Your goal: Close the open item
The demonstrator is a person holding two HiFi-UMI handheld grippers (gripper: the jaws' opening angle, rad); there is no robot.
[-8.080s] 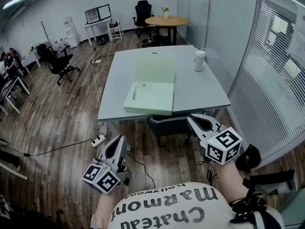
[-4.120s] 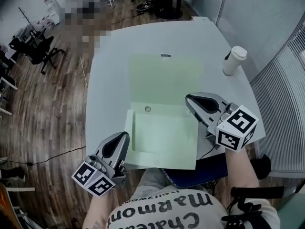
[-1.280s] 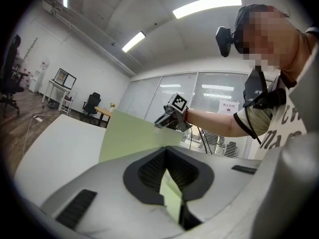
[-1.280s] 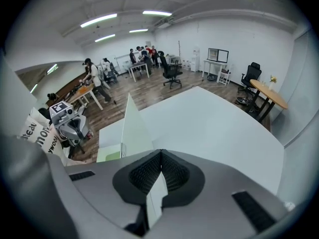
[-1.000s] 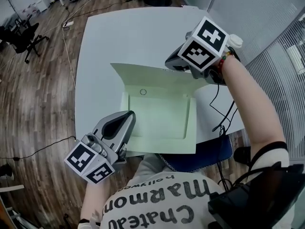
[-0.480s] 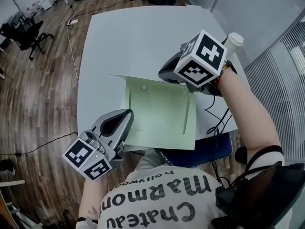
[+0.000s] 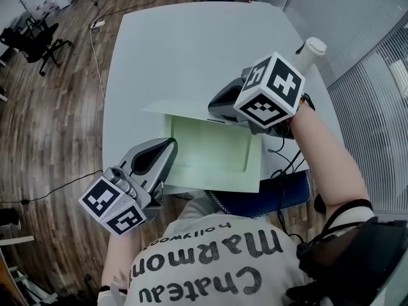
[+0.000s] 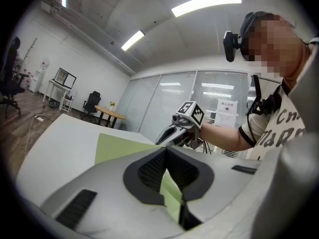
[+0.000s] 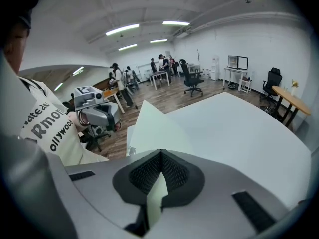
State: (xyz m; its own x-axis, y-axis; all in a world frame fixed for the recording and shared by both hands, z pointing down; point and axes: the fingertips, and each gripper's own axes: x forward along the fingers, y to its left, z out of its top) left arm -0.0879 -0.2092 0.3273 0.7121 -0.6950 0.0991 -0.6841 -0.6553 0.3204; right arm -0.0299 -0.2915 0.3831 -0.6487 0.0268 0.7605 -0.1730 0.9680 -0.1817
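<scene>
Grey desk [image 7: 172, 50], wood floor [image 7: 51, 107]. One folder [image 7: 210, 153] at its near edge, one cup [image 7: 307, 51]. Left gripper [image 7: 168, 149] and right gripper [image 7: 215, 111] both clamp the folder.

A pale grey table [image 7: 185, 50] stands on a dark wood floor [image 7: 51, 126] near slatted blinds [image 7: 376, 120], with a black office chair [image 7: 29, 40] well apart, a round wooden table [image 8: 111, 114] by glass partitions [image 8: 164, 96], and strip lights [image 8: 207, 3] overhead.
</scene>
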